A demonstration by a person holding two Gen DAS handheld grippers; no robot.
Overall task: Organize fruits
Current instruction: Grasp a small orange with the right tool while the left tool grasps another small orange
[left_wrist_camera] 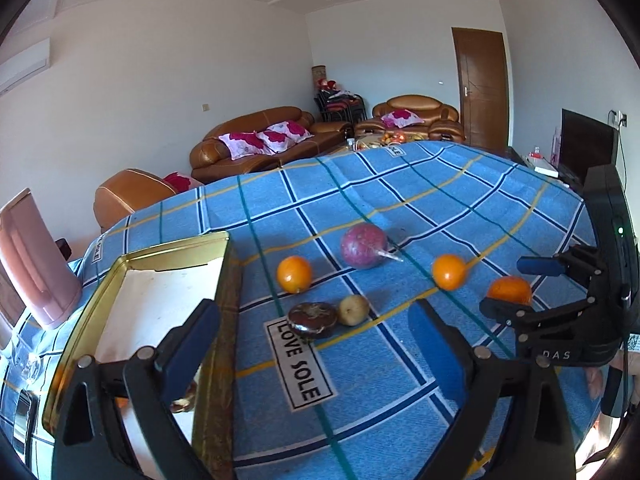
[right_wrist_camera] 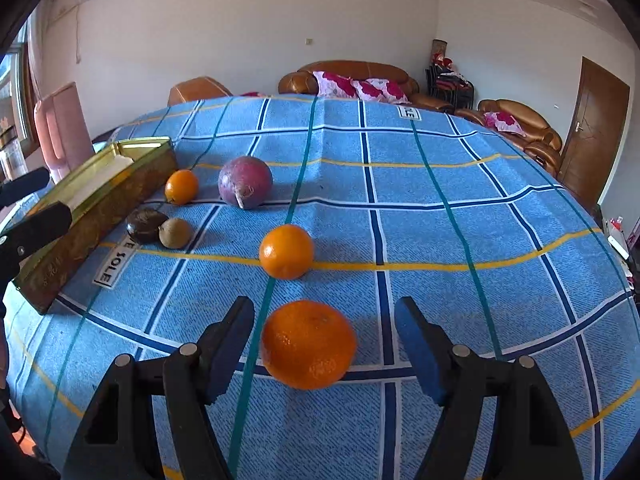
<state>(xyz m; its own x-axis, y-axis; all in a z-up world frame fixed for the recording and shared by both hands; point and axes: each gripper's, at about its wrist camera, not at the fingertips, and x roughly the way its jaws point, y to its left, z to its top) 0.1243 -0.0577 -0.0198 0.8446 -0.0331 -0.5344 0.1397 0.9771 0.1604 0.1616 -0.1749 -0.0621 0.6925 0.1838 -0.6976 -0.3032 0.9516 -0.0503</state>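
right gripper (right_wrist_camera: 324,344) was wide apart, straddling the nearest orange (right_wrist_camera: 308,345) on the blue checked tablecloth (right_wrist_camera: 440,220). pads sat either side of it with a clear gap on both, so nothing gripped yet. from the left wrist view the same gripper (left_wrist_camera: 516,284) hung at the right edge with that orange (left_wrist_camera: 510,290) between its fingers.

left gripper (left_wrist_camera: 316,344) was also wide and empty, sitting near the gold tin (left_wrist_camera: 132,264), its left finger over the tin's right wall. some fruit seemed to lie in the tin's near corner, mostly hidden behind that finger, can't say what.

still loose on the cloth: a second orange (right_wrist_camera: 286,251) just beyond the first, a third orange (right_wrist_camera: 182,187) far left close to the tin, a purple round fruit (right_wrist_camera: 245,181) beside it, a dark brown fruit (right_wrist_camera: 146,225) touching a small tan fruit (right_wrist_camera: 175,233) by the tin's long side.

read: pick step for the nearest orange, right side, grasp not closed. most of the sorting looked undone.

next move, my guess: close the pads squarely on the orange's widest part, lift clear, carry left over the other fruit to the tin. round fruit could roll if one pad lands first.
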